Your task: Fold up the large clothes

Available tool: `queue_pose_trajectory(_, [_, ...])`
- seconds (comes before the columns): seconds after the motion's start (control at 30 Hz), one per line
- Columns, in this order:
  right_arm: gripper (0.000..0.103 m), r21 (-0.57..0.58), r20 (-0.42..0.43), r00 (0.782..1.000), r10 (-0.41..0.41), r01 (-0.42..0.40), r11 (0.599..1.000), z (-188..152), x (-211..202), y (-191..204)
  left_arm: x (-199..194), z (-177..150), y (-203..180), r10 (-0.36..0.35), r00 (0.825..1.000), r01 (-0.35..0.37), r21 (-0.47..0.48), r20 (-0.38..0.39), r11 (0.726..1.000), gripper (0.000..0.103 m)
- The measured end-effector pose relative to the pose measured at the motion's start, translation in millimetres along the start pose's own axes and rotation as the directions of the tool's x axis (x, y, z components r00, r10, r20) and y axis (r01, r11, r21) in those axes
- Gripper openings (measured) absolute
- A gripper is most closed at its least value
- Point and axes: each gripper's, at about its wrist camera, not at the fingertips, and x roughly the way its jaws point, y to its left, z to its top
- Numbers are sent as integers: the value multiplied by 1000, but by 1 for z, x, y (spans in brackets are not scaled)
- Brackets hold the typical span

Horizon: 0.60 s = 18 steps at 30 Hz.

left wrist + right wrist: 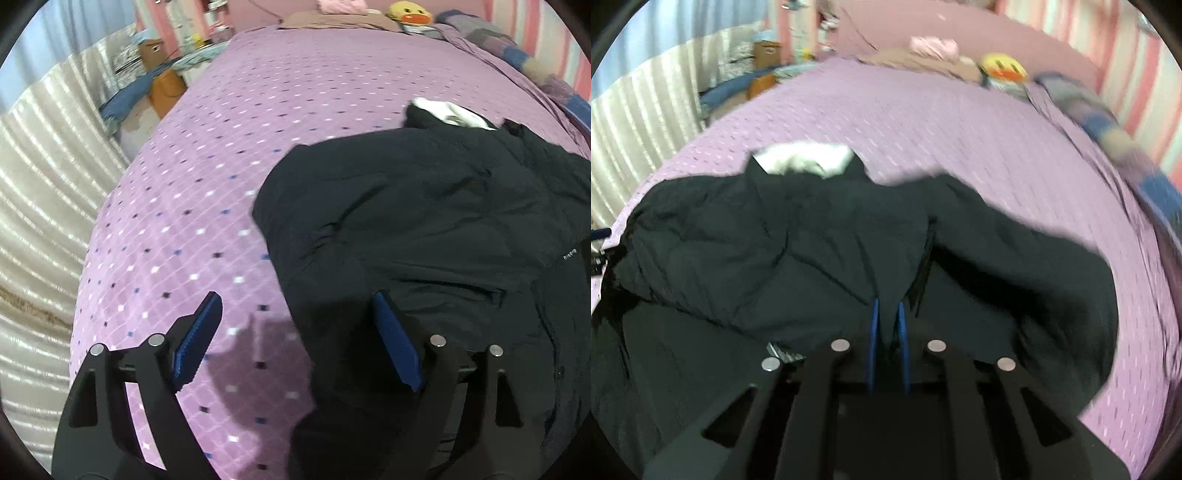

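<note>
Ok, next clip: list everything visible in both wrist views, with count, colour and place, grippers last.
jacket: one, black with a white collar lining, spread rumpled on the near part of the bed.
bedspread: one, purple with small white and blue squares, covers the bed.
duck plush: one, yellow with an orange bill, at the far end of the bed.
pink bundle: one, pink, far end beside the plush; too blurred to identify.
patchwork blanket: one, blue, grey and purple, along the bed's right edge.
curtain: one, pale cream, left of the bed.
cardboard boxes: at least two, brown and orange, by the bed's far left corner.
left gripper: black, blue pads, open above the jacket's edge.
right gripper: black, blue pads, pinching a jacket fold.
</note>
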Motion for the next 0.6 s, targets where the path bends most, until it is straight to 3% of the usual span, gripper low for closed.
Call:
queue_pose_trajectory(0.13, [0,15,-48,999,-23,24,1000,-35,2,-17,-1,0,-28,6,1000,-5,52,-12,999,83])
queue_pose_trajectory(0.27, [0,24,-77,995,-57,59,998,-61,0,-34,-11,-3,-37,-1,1000,2,74,-13,997,83])
queue_pose_trajectory(0.33, [0,81,-79,997,-28,34,996,-68,2,-53,-12,-4,-38,4,1000,-3,84,-12,996,83])
queue_pose_trajectory(0.37, [0,111,-57,998,10,-4,994,-68,-2,-61,-15,-4,-37,8,1000,-7,84,-10,996,83])
queue_pose_trajectory(0.53, [4,120,31,999,36,-39,992,-28,-14,-58,-20,7,-32,14,1000,-14,36,1,999,86])
queue_pose_trajectory(0.6, [22,128,44,997,56,-62,990,-10,-11,-54,-25,14,-29,16,1000,-16,19,6,1000,88])
